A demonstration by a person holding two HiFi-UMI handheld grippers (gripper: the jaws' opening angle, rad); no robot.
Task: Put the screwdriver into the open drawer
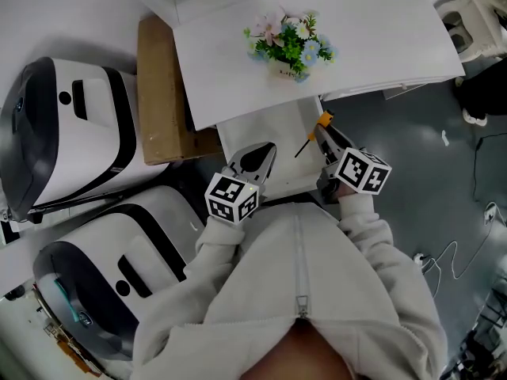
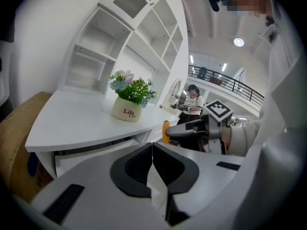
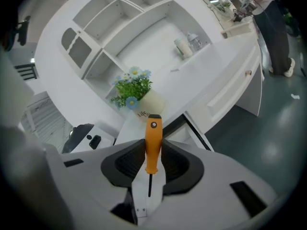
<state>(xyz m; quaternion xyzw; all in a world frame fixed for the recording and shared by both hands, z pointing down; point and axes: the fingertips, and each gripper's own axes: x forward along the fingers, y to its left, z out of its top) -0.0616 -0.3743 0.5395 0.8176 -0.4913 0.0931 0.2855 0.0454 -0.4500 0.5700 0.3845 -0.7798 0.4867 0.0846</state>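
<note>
Right gripper view says it all: the right gripper (image 3: 153, 148) is clamped on the screwdriver (image 3: 153, 133), with the orange handle pinched between the pads and the dark shaft running back toward the gripper body. In the head view, the tool sits above the right edge of the open drawer (image 1: 273, 133), which juts out under the front edge of the white desk (image 1: 230, 70). Over the drawer's near left corner is the left gripper (image 2: 152, 147), jaws pressed together with nothing between them. A flower pot (image 1: 289, 50) stands on the desk, toward that front edge.
</note>
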